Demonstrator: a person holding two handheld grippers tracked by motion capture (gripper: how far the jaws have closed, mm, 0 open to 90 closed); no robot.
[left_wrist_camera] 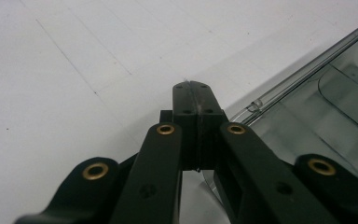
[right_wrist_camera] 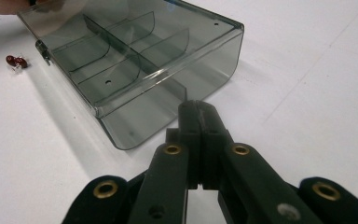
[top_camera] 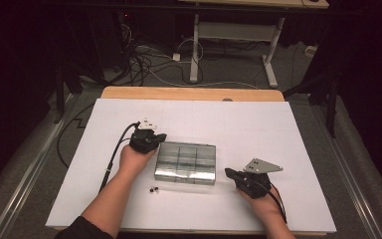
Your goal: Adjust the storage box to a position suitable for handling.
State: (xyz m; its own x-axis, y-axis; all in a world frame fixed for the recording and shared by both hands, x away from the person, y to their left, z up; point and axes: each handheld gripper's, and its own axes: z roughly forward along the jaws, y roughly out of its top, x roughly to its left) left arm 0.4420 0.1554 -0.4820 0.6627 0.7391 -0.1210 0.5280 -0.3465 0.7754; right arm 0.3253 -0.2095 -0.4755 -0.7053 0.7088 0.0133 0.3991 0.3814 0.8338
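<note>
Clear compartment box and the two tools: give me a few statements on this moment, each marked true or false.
1. The left tool has its jaws shut with nothing between them. True.
2. The right tool grips the wall of the clear compartment box. False: its jaws are shut on nothing, just short of the box's corner.
3. The box lies on the white table sheet. True.
4. The small dark red parts lie inside a compartment. False: they sit on the sheet outside the box, by its latch side.
5. The left tool is at the box's far left corner. True.
</note>
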